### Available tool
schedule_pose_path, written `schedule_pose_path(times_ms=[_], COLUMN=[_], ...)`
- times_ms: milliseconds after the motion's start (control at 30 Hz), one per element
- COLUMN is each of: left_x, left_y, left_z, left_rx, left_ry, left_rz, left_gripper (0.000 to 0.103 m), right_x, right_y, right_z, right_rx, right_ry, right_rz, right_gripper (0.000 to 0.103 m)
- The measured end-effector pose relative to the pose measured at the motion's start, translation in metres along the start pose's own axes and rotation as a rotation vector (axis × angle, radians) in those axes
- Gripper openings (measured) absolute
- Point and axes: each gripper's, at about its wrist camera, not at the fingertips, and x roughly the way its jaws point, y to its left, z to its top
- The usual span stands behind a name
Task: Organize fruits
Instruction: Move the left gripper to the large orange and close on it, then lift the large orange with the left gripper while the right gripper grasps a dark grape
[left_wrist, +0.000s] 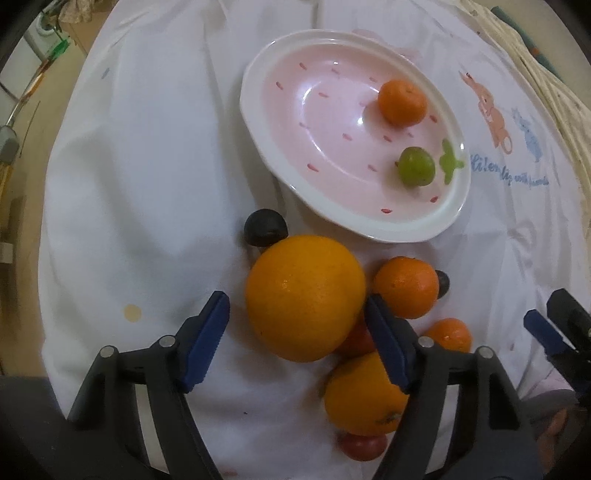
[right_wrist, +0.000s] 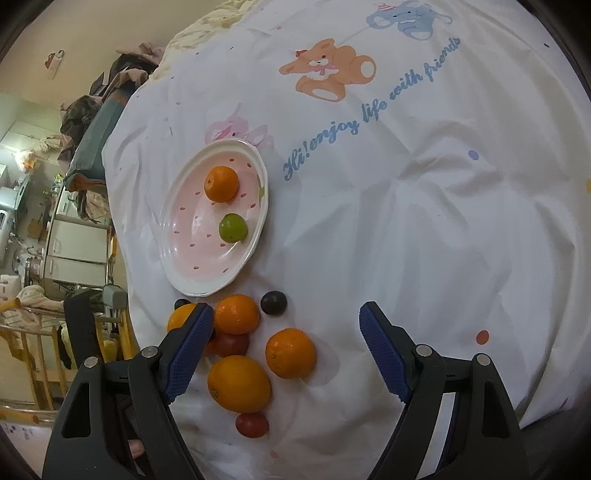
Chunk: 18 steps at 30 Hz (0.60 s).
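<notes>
Left tool (left_wrist: 295, 332) is gaping around the big orange (left_wrist: 304, 297) — not pinching; right tool (right_wrist: 286, 350) is hanging spread too.

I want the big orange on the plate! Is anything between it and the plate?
Almost nothing: the big orange sits inside the open left tool, and only a dark grape lies beside the path, left of the plate.

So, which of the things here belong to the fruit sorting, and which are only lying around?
Belong to the job:
- pink plate, holding a mandarin and a green grape
- loose fruits on the cloth: large orange, smaller oranges, dark grape, red tomato
- left gripper, open around the large orange

Just lying about:
- printed white cloth
- clothes pile
- cabinet
</notes>
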Motion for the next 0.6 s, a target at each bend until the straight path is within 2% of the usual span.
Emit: schedule_pose_path(times_ms=[33, 100, 333, 400, 567, 600], left_x=[0.000, 0.000, -0.008, -0.015, -0.048, -0.053], left_y=[-0.001, -0.002, -0.004, 0.000, 0.016, 0.019], left_z=[0.000, 0.000, -0.004, -0.005, -0.011, -0.011], left_rx=[0.005, 0.016, 0.040, 0.022, 0.002, 0.003], left_ry=[0.000, 0.001, 0.012, 0.014, -0.047, -0.060], left_rz=[0.005, -0.026, -0.023, -0.048, -0.110, -0.110], left_gripper=[0.071, 0.057, 0.053, 0.053, 0.053, 0.053], right_x=[0.001, 0.003, 0.009, 0.013, 0.032, 0.036], right_y=[0.001, 0.001, 0.002, 0.002, 0.011, 0.014], right_z=[0.000, 0.000, 0.000, 0.001, 0.003, 0.004], right_rx=[-0.005, -0.008, -0.021, -0.022, -0.067, -0.084], right_ry=[0.003, 0.005, 0.023, 0.033, 0.075, 0.087], right_rz=[-0.004, -0.011, -0.028, -0.027, -0.047, -0.056], right_gripper=[0.084, 0.084, 0.084, 0.084, 0.083, 0.079])
